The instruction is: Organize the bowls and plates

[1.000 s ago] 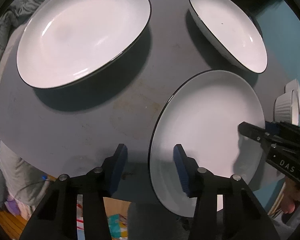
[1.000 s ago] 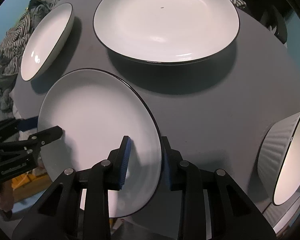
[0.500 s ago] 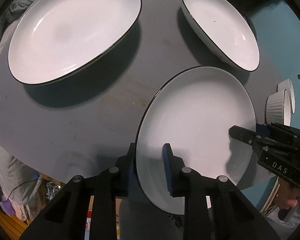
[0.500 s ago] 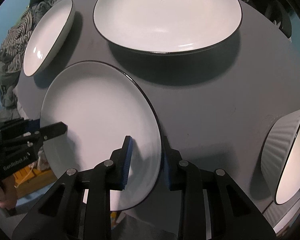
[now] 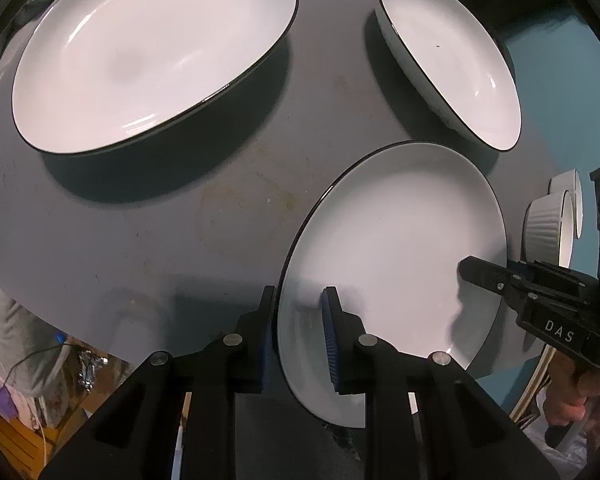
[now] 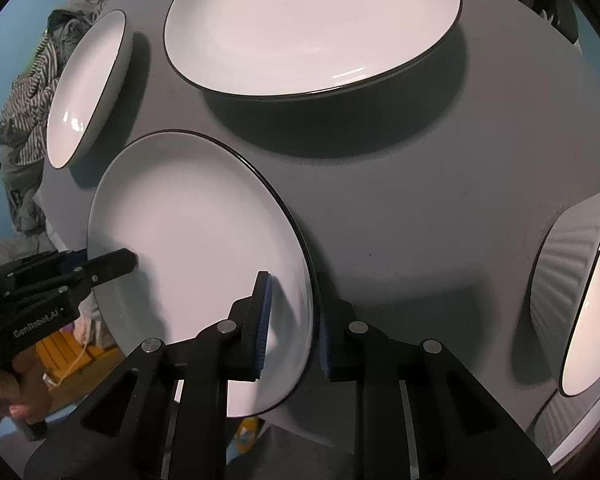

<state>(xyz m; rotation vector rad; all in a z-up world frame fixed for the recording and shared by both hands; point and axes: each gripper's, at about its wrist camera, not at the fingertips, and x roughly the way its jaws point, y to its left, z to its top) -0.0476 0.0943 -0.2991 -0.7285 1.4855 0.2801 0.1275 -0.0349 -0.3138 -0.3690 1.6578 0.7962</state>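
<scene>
A white black-rimmed plate (image 5: 396,248) lies at the near edge of the grey round table (image 5: 160,240). My left gripper (image 5: 298,334) is shut on its left rim. My right gripper (image 6: 294,320) is shut on its right rim; the plate (image 6: 196,240) fills the left of the right wrist view. A large white plate (image 5: 148,48) sits farther back and shows in the right wrist view (image 6: 312,24) too. A smaller deep plate (image 5: 456,60) sits beside it, also in the right wrist view (image 6: 86,84).
Ribbed white bowls (image 6: 576,296) stand at the table's right edge, also seen in the left wrist view (image 5: 548,224). Striped clothing (image 6: 24,100) is heaped beyond the table's far left. The floor shows below the near edge.
My left gripper moved right onto the plate's rim and closed on it. The right gripper kept its hold on the opposite rim. The plate appears to have lifted slightly.
</scene>
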